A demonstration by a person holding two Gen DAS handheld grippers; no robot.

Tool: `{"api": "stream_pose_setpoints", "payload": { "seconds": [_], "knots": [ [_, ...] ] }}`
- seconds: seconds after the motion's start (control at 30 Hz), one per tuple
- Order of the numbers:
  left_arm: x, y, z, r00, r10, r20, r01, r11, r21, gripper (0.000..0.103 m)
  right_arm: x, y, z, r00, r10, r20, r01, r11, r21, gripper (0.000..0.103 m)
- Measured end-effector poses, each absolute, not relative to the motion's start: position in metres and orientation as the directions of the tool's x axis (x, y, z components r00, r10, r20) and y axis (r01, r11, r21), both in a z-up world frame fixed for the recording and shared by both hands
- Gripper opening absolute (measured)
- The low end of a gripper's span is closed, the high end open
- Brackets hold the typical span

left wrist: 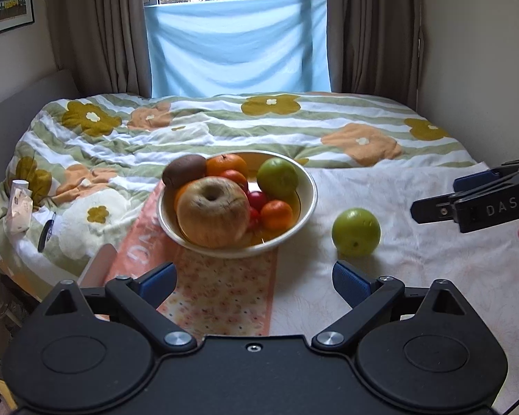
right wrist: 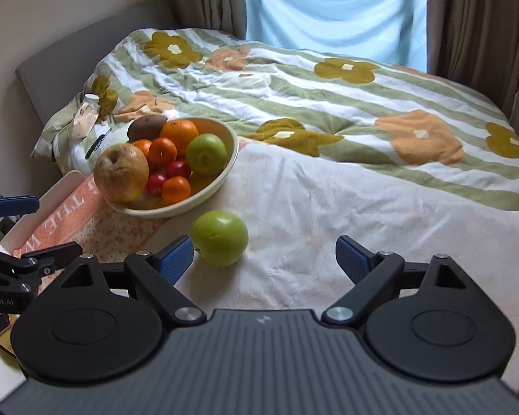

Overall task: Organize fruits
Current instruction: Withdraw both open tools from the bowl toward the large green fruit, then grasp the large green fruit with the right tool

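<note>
A loose green apple (right wrist: pixel 219 237) lies on a white cloth (right wrist: pixel 363 228) spread over a bed, just outside a cream bowl (right wrist: pixel 221 176) already heaped with fruit. The bowl rests partly on a pink floral box (left wrist: pixel 221 294) at the bed's near edge, and holds a second green apple (right wrist: pixel 206 154), a large wrinkled russet apple (right wrist: pixel 121 173), a kiwi (right wrist: pixel 146 127), several oranges and a few small red fruits.

The right gripper (right wrist: pixel 264 259) hovers low over the cloth with its blue-padded jaws spread wide and nothing between them. The loose apple sits just beside the left pad, off the jaws' centre line, so the tool appears to be lining up for a grasp and would need to shift left to straddle the fruit. The left gripper (left wrist: pixel 254 285) is likewise spread wide and empty, pointed at the bowl from the box side. It seems to be waiting out of the way, though that is a guess.

The loose apple looks round, smooth and glossy, an even yellow-green with a small brown mark low on its skin. Its stem or blossom end points sideways. It likely rolls easily on the soft cloth, and a hard, slick skin may slip if the pads close off-centre. With the bowl nearly full, the gap beside the other green apple seems the likeliest place for it.
</note>
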State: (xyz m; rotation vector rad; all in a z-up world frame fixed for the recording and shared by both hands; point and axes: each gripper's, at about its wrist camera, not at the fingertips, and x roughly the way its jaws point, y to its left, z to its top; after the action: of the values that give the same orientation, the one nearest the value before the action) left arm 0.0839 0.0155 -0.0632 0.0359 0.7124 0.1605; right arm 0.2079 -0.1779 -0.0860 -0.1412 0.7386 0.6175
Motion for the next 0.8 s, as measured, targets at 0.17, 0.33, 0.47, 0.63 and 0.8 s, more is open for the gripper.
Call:
{"api": "stream_pose_setpoints", "payload": {
  "seconds": [0.17,0.33,0.47,0.63,0.8],
  "knots": [
    [0.093,0.005,-0.084,0.734,0.152,-0.661,-0.120,0.988,0.095,0.099,0.224,-0.166,-0.114,0.508,0.531,-0.678,-0.605,0.780,0.158,0.101],
    [0.104,0.003,-0.096,0.726,0.149,-0.672,-0.108,0.989,0.102,0.099,0.237,-0.148,-0.132,0.475,0.568,-0.672,-0.635,0.750,0.185,0.101],
    [0.110,0.003,-0.100,0.721,0.148,-0.677,-0.107,0.989,0.102,0.099,0.245,-0.140,-0.138,0.446,0.596,-0.668,-0.648,0.729,0.218,0.097],
    [0.113,0.004,-0.099,0.718,0.145,-0.681,-0.108,0.989,0.097,0.099,0.250,-0.133,-0.142,0.428,0.601,-0.676,-0.654,0.721,0.228,0.083],
    [0.113,0.008,-0.096,0.713,0.147,-0.685,-0.113,0.989,0.095,0.099,0.253,-0.132,-0.143,0.406,0.610,-0.681,-0.646,0.718,0.259,0.073]
  ]
}}
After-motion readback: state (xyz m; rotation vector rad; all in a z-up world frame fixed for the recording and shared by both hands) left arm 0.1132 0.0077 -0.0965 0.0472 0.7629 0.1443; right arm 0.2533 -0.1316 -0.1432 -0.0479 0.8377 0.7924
